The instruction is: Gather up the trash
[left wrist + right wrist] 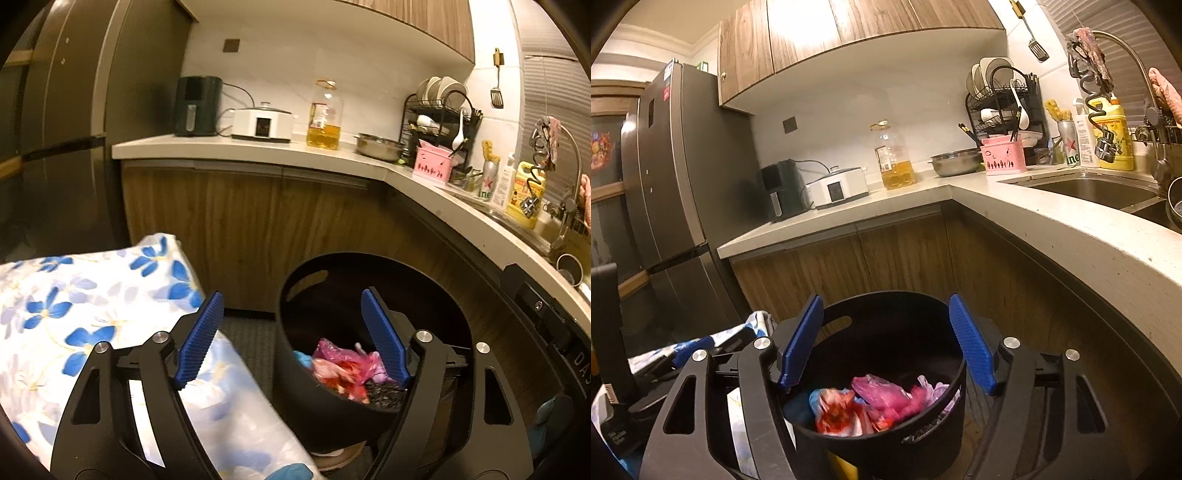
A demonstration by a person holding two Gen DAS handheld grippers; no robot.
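A black round trash bin (436, 295) stands on the floor by the wooden cabinets. It holds pink and red plastic bags (343, 365) and other scraps. The bin (886, 439) and the bags (879, 397) also show in the right wrist view. My left gripper (293, 336) is open and empty, above the bin's left rim. My right gripper (886, 339) is open and empty, right above the bin. Both have blue ribbed pads.
A surface with a blue-flowered cloth (74, 314) lies left of the bin. The L-shaped counter (1052, 221) carries an air fryer (197, 105), cooker (262, 123), oil bottle (325, 118), steel bowl (380, 147), dish rack (439, 118) and sink (1097, 190). A fridge (676, 184) stands left.
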